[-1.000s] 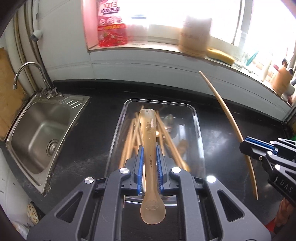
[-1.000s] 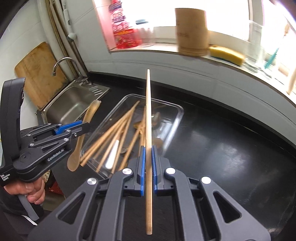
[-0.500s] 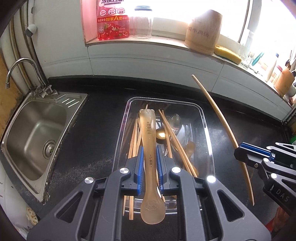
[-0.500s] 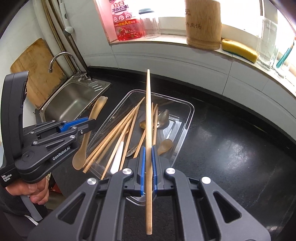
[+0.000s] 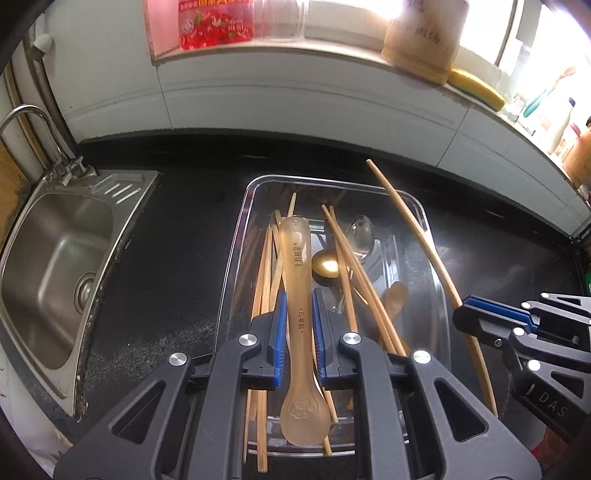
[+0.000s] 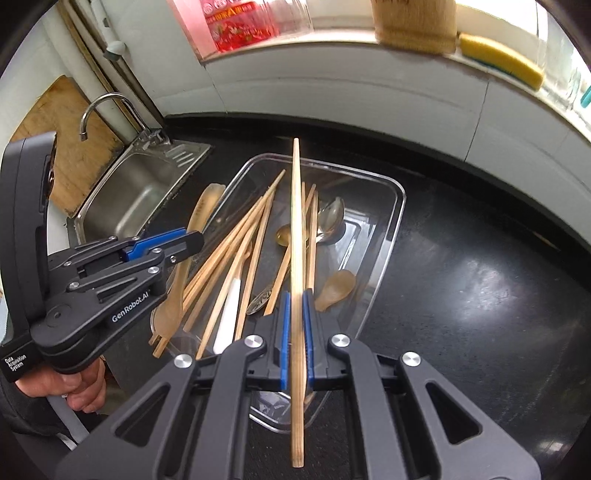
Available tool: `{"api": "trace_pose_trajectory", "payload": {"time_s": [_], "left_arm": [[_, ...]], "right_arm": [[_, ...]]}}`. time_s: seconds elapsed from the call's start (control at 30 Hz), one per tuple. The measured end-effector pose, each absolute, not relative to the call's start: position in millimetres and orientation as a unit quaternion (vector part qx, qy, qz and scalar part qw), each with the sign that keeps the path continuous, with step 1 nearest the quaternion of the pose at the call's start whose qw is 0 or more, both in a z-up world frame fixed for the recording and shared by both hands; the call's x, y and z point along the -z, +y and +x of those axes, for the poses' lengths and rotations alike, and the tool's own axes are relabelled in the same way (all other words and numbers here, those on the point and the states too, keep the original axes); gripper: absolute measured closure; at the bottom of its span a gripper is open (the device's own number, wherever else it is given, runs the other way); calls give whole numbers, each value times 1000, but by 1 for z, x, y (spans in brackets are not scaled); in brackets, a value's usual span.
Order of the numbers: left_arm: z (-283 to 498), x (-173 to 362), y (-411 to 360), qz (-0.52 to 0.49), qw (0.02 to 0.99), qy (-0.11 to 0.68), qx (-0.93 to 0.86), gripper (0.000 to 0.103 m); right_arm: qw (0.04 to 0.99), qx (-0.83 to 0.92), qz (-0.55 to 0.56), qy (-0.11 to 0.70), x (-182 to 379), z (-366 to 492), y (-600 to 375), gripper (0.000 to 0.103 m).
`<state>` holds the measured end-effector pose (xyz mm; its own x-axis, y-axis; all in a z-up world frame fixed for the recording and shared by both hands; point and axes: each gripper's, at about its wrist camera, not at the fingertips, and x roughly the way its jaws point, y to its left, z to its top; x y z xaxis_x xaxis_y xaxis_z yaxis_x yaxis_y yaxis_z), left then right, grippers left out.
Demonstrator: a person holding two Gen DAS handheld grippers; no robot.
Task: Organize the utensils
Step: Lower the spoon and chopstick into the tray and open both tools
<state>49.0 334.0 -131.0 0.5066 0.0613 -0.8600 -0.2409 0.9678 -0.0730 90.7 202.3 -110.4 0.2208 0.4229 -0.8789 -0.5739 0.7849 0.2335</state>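
Note:
My left gripper (image 5: 298, 317) is shut on a translucent tan plastic spoon (image 5: 297, 280), bowl end toward the camera, held above a clear plastic tray (image 5: 236, 236). My right gripper (image 6: 295, 321) is shut on a single wooden chopstick (image 6: 296, 221), held lengthwise over the same tray (image 6: 384, 236). The tray holds several wooden chopsticks (image 6: 236, 243), a gold spoon (image 5: 325, 264), a silver spoon (image 5: 360, 234) and a tan spoon (image 6: 338, 288). The right gripper (image 5: 476, 321) with its chopstick (image 5: 413, 229) shows in the left view; the left gripper (image 6: 184, 242) shows in the right view.
A steel sink (image 5: 55, 251) with a faucet (image 5: 22, 114) lies left of the tray on the black counter (image 6: 461, 280). A wooden cutting board (image 6: 70, 144) leans behind the sink. On the windowsill stand a wooden holder (image 5: 421, 33), a red package (image 5: 214, 22) and a yellow sponge (image 6: 502, 62).
Both grippers have come lower and closer to the tray, keeping their hold on the spoon and the chopstick. The tray fills more of each view.

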Motion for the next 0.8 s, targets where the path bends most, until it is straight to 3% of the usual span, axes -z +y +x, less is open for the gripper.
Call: {"api": "trace_pose_trajectory", "payload": {"time_s": [0.47,0.5,0.53,0.57,0.6,0.8], "left_arm": [[80,155,346,-109,848,514,-66,89],[80,155,348,-112,848,514,-64,78],[79,153,351,-113,847,515,-69,61],[77,149,355,-117,848,511,-75,20],[72,142,359,-126,856,494,-83,11],[56,119,371,-148,870,462,-85,11]], "right_arm": [[751,-311,-57,580,140,117,215,93],[753,-304,-60,581,140,119,213,62],[764,-294,-67,571,134,121,209,13],[781,-287,-67,550,125,121,201,6],[805,-285,-64,516,112,119,188,6],[809,-288,-75,506,97,116,160,6]]}}
